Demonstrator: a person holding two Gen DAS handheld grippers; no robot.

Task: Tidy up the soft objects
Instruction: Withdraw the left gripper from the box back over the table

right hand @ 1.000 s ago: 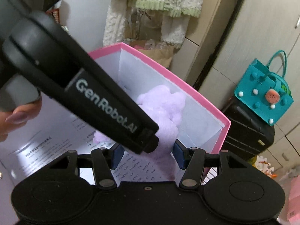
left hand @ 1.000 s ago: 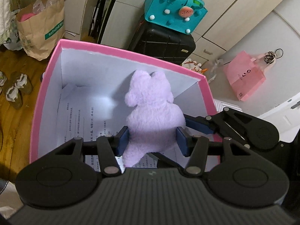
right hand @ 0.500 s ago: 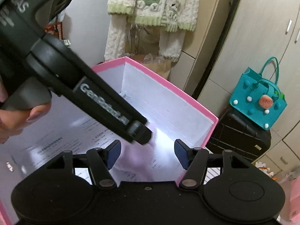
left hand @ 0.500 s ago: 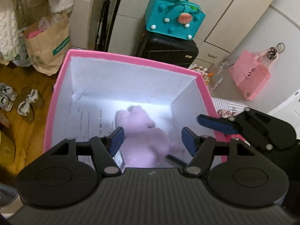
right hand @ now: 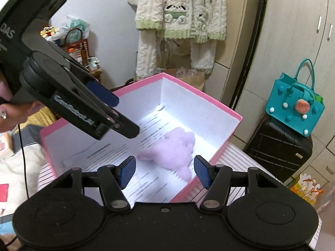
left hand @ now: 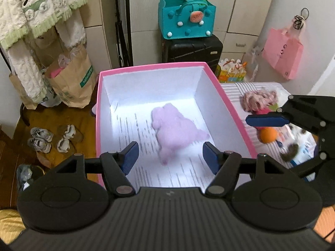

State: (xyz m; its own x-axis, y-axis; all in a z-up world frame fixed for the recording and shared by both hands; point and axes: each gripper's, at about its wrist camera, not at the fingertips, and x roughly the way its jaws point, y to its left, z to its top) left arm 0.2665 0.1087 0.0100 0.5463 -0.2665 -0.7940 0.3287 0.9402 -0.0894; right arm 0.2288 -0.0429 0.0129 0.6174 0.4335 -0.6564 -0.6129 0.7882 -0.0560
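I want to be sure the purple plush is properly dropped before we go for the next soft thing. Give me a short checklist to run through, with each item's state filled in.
1. Purple plush lies on the floor of the pink box: ok.
2. Left gripper open, nothing between its pads: ok.
3. Right gripper open, nothing between its pads: ok.
4. Both grippers above the box rim, apart from the plush: ok.
5. More soft things wait on the striped surface right of the box, such as the yarn-like bundle and the orange ball: ok.
6. Which of those is free to lift: cannot tell, the right gripper partly hides them.
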